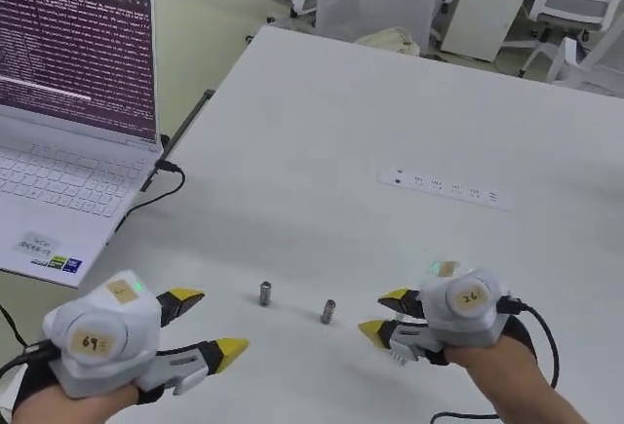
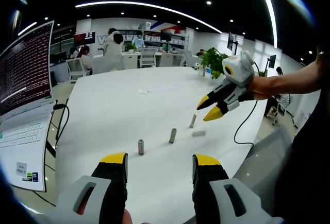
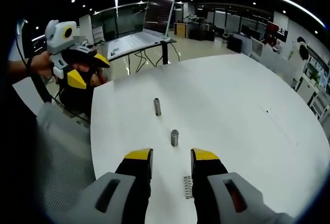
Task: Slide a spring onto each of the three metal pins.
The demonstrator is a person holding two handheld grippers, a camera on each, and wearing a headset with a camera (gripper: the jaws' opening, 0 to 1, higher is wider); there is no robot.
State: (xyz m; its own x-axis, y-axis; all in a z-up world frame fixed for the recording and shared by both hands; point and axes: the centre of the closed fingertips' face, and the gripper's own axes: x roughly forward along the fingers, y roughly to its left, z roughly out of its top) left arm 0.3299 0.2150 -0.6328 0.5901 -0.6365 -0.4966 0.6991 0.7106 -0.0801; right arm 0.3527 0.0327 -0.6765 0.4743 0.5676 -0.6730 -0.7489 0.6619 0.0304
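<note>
While L gripper (image 2: 160, 159), R gripper (image 3: 171, 155) agape (empty), spring (image 3: 188, 187) just beside R jaws.

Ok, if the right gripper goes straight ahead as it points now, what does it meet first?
Most likely the nearer upright pin, almost dead ahead between the open jaws of the right gripper; it may pass over if held high.

The head view's left edge cuts off the open silver laptop (image 1: 68, 180), its screen text unreadable. Detail on the two small grey metal pins (image 1: 265, 293) is too small to make out there.
</note>
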